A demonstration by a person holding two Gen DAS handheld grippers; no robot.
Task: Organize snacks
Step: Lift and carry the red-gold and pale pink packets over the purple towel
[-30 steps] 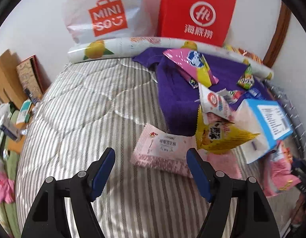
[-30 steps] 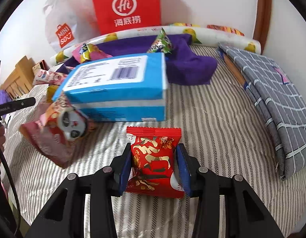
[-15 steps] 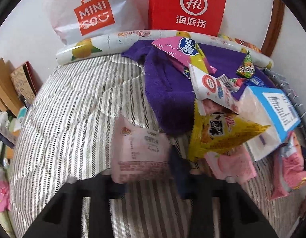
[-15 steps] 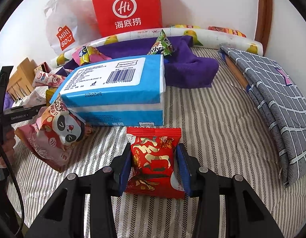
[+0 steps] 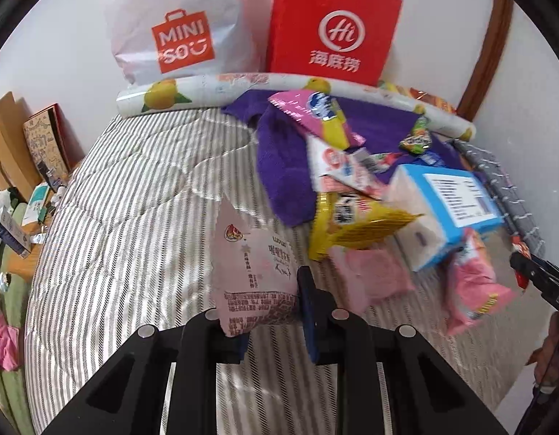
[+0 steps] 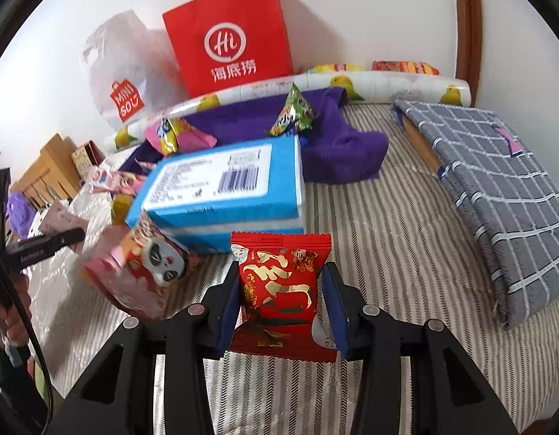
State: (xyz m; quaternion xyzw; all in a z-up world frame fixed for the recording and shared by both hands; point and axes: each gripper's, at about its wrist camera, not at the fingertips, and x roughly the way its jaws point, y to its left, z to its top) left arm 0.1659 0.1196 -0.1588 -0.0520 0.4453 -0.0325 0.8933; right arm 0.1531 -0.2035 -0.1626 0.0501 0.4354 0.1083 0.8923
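A: Near the front edge of the striped bed, in the left wrist view, what's the left gripper doing?

B: Its jaws are closing, with the pale pink snack packet pinched between them and raised off the bed. The yellow snack bag and blue tissue pack lie just beside it, toward the bed's right edge, against the purple cloth.

A: And the right wrist view?

B: The right gripper is clamped on the red snack packet, which it holds upright just in front of the tissue pack. A panda-print bag lies to its left. The red paper bag stands at the bed's far edge.
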